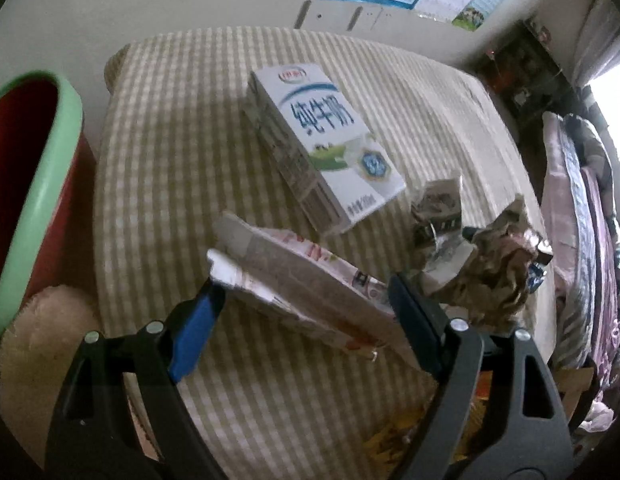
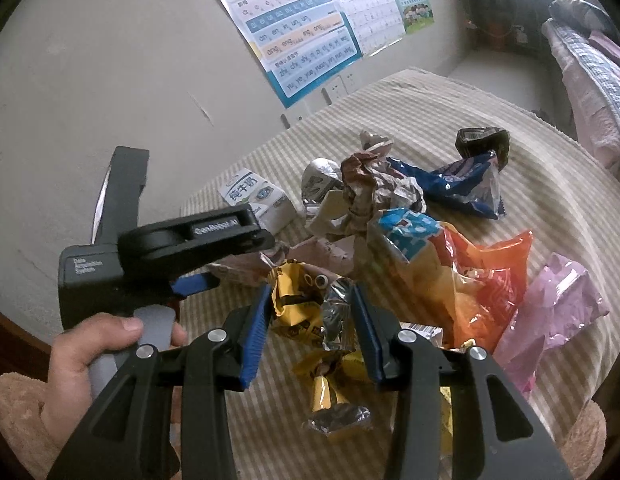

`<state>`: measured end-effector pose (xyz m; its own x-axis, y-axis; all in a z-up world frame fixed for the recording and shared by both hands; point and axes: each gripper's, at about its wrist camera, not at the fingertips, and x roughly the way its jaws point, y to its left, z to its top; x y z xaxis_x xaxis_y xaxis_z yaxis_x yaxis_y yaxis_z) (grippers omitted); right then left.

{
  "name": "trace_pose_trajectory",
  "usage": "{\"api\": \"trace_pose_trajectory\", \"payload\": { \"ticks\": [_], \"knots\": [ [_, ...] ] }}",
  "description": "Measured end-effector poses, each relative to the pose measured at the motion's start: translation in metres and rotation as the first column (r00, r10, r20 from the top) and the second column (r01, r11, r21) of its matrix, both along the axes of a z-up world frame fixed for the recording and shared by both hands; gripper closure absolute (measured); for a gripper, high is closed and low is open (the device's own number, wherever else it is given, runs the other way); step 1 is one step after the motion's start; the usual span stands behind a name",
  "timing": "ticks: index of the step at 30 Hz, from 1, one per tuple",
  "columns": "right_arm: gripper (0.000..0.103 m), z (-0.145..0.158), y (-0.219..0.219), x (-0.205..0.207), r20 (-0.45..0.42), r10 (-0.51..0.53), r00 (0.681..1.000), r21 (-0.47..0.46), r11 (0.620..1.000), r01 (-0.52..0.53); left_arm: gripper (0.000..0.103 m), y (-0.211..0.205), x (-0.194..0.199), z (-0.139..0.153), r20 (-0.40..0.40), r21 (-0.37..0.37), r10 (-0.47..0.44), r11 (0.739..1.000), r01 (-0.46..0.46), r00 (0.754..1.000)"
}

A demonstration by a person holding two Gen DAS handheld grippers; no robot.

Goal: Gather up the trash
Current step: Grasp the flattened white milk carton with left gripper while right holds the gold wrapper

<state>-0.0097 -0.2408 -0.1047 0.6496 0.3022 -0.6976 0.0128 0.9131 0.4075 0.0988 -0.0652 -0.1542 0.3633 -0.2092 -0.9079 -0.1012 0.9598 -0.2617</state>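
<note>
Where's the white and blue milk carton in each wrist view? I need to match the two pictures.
Left wrist: milk carton lies upper middle on the striped cloth, beyond the left claw.
Right wrist: milk carton sits left of centre, just above the left claw's arm, small and far.
Shared landmark: the crumpled brown paper wad beside it.

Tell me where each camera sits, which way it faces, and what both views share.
Left wrist: sits on the left tool, looks down past its fingers at a flattened pink carton between them; red bin at the left edge.
Right wrist: sits on the right tool, looks down at a yellow wrapper; the person's left hand shows.
Shared: the white milk carton on the striped cloth.
</note>
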Motion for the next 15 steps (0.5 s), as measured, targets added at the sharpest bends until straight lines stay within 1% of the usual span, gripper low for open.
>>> {"api": "trace_pose_trajectory", "payload": {
  "ticks": [4, 8, 12, 15],
  "knots": [
    [0.063, 0.000, 0.001, 0.000, -0.001, 0.007, 1.000, 0.004, 1.000, -0.007, 0.022, 0.002, -0.002, -0.003, 0.004, 0.014, 0.006, 1.000, -0.006, 1.000],
    [0.063, 0.000, 0.001, 0.000, 0.000, 0.007, 1.000, 0.006, 1.000, -0.007, 0.022, 0.009, -0.006, -0.007, -0.018, -0.028, 0.007, 1.000, -0.008, 1.000],
    [0.063, 0.001, 0.002, 0.000, 0.004, 0.012, 1.000, 0.008, 1.000, -0.012, 0.023, 0.020, -0.020, -0.006, -0.028, -0.039, -0.006, 0.999, 0.005, 1.000],
    [0.062, 0.001, 0.002, -0.001, 0.013, 0.023, 1.000, 0.006, 1.000, -0.023, 0.023, 0.035, -0.027, -0.005, -0.026, -0.045, 0.020, 0.999, -0.021, 0.999]
  ]
}}
